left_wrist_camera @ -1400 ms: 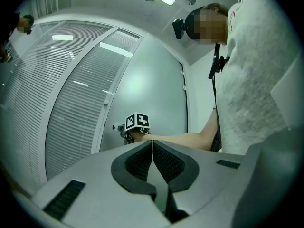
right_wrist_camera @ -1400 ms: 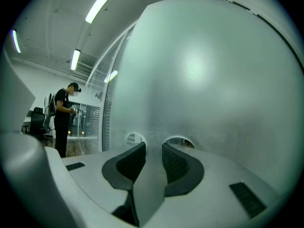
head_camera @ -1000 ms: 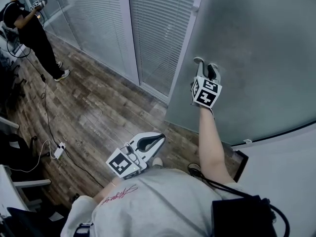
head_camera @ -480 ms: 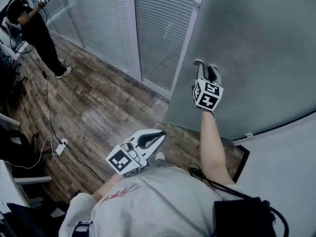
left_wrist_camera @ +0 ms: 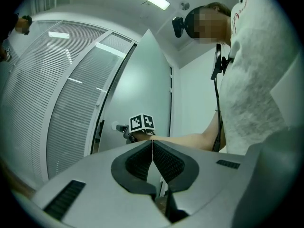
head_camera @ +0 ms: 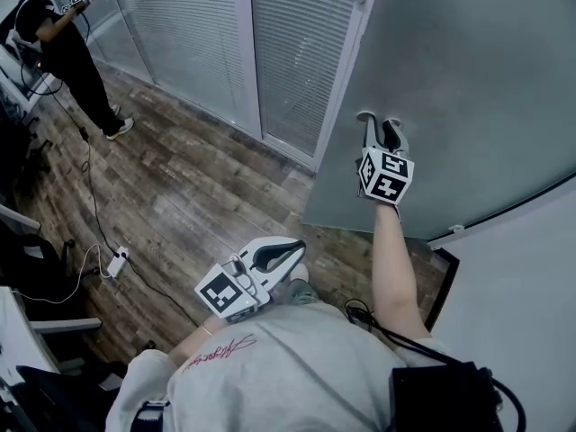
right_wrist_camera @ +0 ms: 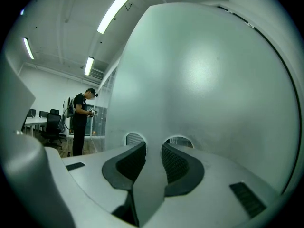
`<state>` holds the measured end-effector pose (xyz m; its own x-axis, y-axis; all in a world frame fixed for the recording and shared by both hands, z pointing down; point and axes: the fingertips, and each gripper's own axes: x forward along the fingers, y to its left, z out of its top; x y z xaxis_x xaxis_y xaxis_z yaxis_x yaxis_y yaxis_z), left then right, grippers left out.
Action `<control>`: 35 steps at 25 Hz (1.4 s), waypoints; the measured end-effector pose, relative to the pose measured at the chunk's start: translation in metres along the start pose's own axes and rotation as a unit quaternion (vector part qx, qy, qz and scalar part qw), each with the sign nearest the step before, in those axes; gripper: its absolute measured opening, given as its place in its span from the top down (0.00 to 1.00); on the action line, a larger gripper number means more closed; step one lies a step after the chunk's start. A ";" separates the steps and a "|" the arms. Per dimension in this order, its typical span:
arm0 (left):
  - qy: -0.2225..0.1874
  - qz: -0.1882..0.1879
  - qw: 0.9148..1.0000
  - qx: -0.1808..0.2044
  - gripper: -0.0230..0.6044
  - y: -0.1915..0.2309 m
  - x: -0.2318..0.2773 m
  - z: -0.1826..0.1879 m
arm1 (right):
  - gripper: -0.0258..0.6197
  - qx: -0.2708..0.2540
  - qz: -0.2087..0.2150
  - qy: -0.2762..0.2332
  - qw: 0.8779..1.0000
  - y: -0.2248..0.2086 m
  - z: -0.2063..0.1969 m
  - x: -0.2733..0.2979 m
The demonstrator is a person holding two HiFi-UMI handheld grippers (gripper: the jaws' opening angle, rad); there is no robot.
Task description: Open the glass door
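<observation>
Across the upper right of the head view stands the frosted door (head_camera: pixel 477 70), which looks to us already swung a little off its frame. Our right gripper (head_camera: pixel 384 133) sits at its left edge, jaws clamped on the flat handle (right_wrist_camera: pixel 149 189). Our left gripper (head_camera: pixel 286 256) hangs at lower centre, jaws together on nothing. To do the swing well, we should hold the squeeze firm, follow the door's arc rather than a straight line, and keep feet and the left gripper clear of its path.
</observation>
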<state>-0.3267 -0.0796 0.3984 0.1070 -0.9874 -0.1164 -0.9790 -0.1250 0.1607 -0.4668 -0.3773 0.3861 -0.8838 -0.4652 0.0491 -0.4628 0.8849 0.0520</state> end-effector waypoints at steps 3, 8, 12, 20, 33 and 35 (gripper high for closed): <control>0.004 -0.013 1.000 -0.003 0.93 -0.014 -0.012 -0.004 | 0.78 -0.002 0.007 0.002 1.000 0.007 0.000 -0.018; 0.017 -0.039 0.999 -0.008 0.93 -0.039 -0.025 -0.010 | 0.78 -0.004 0.021 0.007 1.000 0.014 -0.001 -0.051; 0.021 -0.055 0.998 -0.011 0.93 -0.056 -0.028 -0.012 | 0.78 -0.005 0.037 0.008 0.999 0.017 -0.002 -0.078; 0.011 -0.076 0.997 0.008 0.93 -0.077 -0.032 -0.006 | 0.78 -0.007 0.057 0.003 0.998 0.026 -0.004 -0.126; 0.008 -0.083 0.996 0.018 0.93 -0.136 -0.020 -0.007 | 0.78 -0.011 0.084 -0.006 0.996 0.032 -0.004 -0.206; 0.007 -0.083 0.996 0.018 0.93 -0.147 -0.018 -0.008 | 0.78 -0.012 0.089 -0.005 0.996 0.034 -0.005 -0.216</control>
<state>-0.1829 -0.0442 0.3845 0.2701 -0.9548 -0.1238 -0.9532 -0.2833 0.1053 -0.2909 -0.2469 0.3822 -0.9526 -0.3000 0.0507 -0.2965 0.9527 0.0663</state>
